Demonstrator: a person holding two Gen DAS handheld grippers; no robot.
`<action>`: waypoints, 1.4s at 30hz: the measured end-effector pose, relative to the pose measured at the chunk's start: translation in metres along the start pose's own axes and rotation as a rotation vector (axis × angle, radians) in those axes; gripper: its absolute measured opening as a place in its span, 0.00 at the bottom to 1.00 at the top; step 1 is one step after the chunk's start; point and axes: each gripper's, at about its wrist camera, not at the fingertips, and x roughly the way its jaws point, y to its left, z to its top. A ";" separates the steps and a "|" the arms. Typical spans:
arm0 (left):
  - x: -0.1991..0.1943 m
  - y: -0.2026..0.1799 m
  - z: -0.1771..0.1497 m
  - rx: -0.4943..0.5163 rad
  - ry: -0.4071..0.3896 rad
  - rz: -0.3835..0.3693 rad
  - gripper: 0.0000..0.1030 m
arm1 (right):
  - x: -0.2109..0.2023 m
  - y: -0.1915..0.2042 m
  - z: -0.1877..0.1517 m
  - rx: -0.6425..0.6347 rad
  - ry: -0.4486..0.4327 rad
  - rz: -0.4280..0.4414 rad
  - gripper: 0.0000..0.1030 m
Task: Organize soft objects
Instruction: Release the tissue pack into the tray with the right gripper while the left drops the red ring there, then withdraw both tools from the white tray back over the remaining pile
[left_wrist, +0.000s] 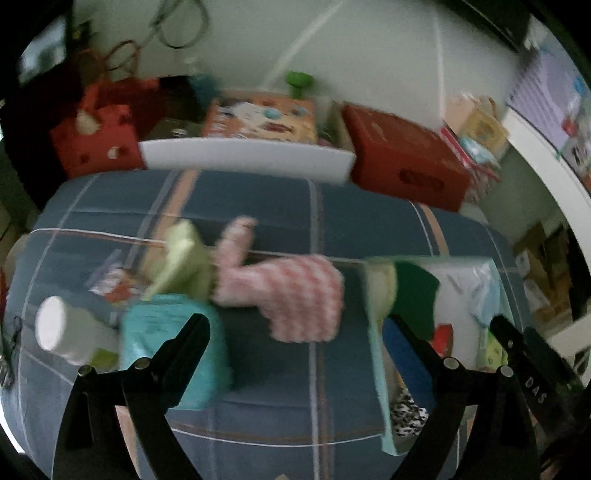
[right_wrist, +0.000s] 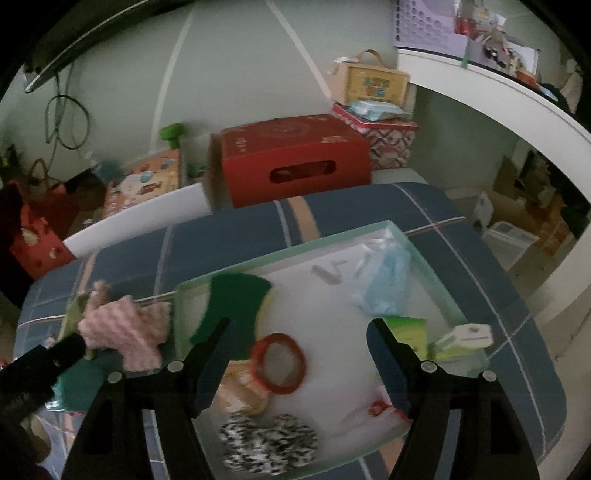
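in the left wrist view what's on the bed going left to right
white bottle → teal pack → pink checked glove → green sponge in the tray → light blue bag

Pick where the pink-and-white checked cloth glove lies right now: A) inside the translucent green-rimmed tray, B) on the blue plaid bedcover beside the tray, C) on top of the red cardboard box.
B: the pink-and-white checked cloth glove rests on the blue plaid bedcover, just outside the translucent green-rimmed tray; both grippers hang open and empty.
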 end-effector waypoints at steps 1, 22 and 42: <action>-0.004 0.007 0.001 -0.013 -0.010 0.011 0.92 | -0.001 0.003 0.000 -0.005 -0.001 0.009 0.74; -0.052 0.169 -0.023 -0.340 -0.102 0.175 0.92 | -0.001 0.108 -0.027 -0.186 0.042 0.159 0.74; -0.022 0.223 0.002 -0.419 -0.043 0.170 0.92 | 0.026 0.134 -0.018 -0.151 0.115 0.206 0.74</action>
